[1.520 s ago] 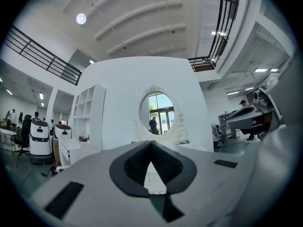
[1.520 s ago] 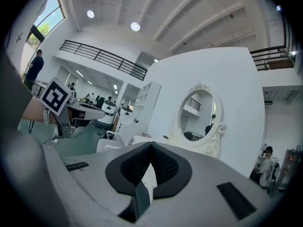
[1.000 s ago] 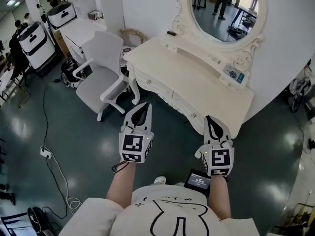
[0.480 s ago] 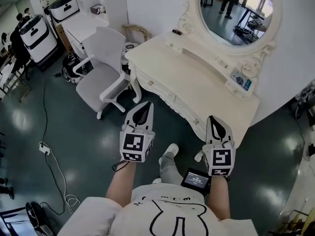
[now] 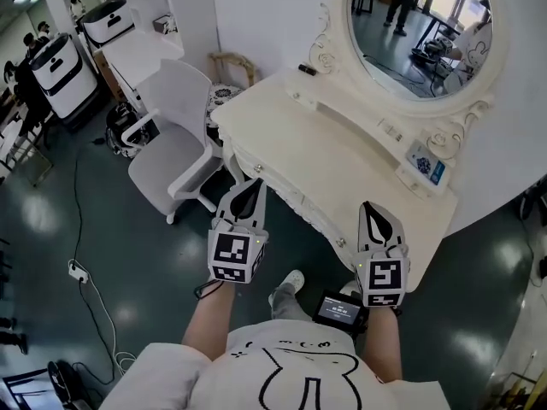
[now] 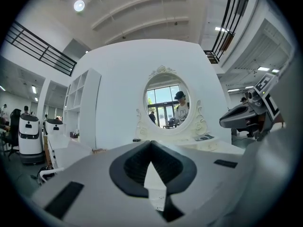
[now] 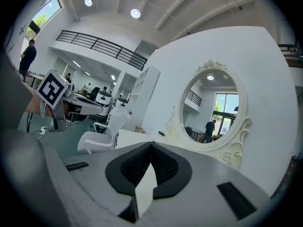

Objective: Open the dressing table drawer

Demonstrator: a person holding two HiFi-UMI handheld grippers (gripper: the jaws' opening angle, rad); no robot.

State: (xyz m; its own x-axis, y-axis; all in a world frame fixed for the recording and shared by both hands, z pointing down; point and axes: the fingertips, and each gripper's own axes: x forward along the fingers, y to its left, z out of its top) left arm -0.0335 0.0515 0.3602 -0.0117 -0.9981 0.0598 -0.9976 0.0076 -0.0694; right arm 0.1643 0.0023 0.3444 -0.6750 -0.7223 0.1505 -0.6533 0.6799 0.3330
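dressing table [image 5: 342, 152] fills the upper right of the head view. it's cream and carved, backed against the white wall so its long front edge faces the person. it's just ahead of both grippers and neither touches it.

oval mirror [image 5: 410, 24] stands upright at the back of the top, where a seated user would face it. white chair [image 5: 175, 139] sits off the table's left end, so the front is free to stand at.

left gripper [image 5: 253, 182] and right gripper [image 5: 371, 205] are held side by side in front of the body, pointing at the table front. in the head view the left tip shows just below the left knob and the right tip lies over the front edge above the right knob, prob lined up for a reach. both claws are pressed together w/ nothing between the pads. each gripper view shows the black tips meeting, w/ only table and mirror beyond. i'd guess one must spread before it can take a knob.

drawer [image 5: 332, 231] sits in the front apron under the top, flush w/ the carving, i.e. not pulled out yet. knobs [image 5: 257, 168] are small round pulls on the fronts, the obvious place to pinch.

small stuff lies at the back of the top by the mirror foot, out of the way: a black bar [image 5: 306, 69], maybe a remote, and a blue-white card [image 5: 425, 162].

counts: 1 table, 1 mirror, 1 chair, 2 grippers, 2 knobs seen (others may be hidden), 2 small items on top.
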